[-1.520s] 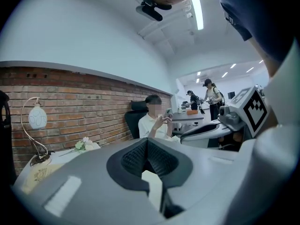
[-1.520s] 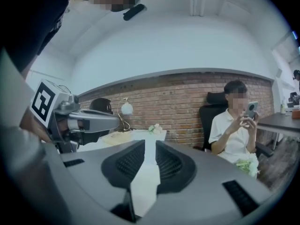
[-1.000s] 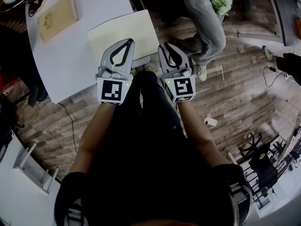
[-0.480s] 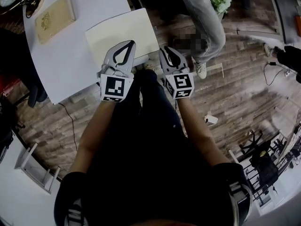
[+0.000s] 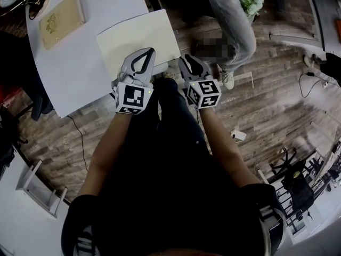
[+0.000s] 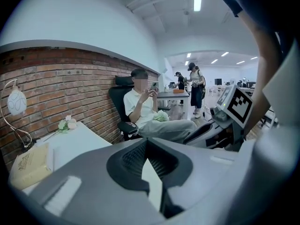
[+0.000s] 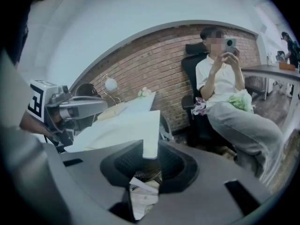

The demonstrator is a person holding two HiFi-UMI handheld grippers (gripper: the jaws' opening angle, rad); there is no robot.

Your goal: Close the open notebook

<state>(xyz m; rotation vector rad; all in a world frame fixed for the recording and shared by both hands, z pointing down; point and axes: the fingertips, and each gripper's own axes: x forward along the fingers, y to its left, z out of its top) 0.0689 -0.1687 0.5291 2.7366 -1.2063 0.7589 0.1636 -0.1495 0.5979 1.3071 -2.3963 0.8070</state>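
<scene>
The cream notebook (image 5: pixel 136 36) lies flat at the right edge of the white worktop (image 5: pixel 74 73), one pale face up, its right side jutting past that edge. The left tongs (image 5: pixel 149 51) hover over its near edge, tips closed together on nothing. The right tongs (image 5: pixel 187 59) sit just beside its near right corner; their jaws have just been opening and stand apart, the corner showing between them, unpressed. A tan book (image 5: pixel 64 19) lies near the far left corner
</scene>
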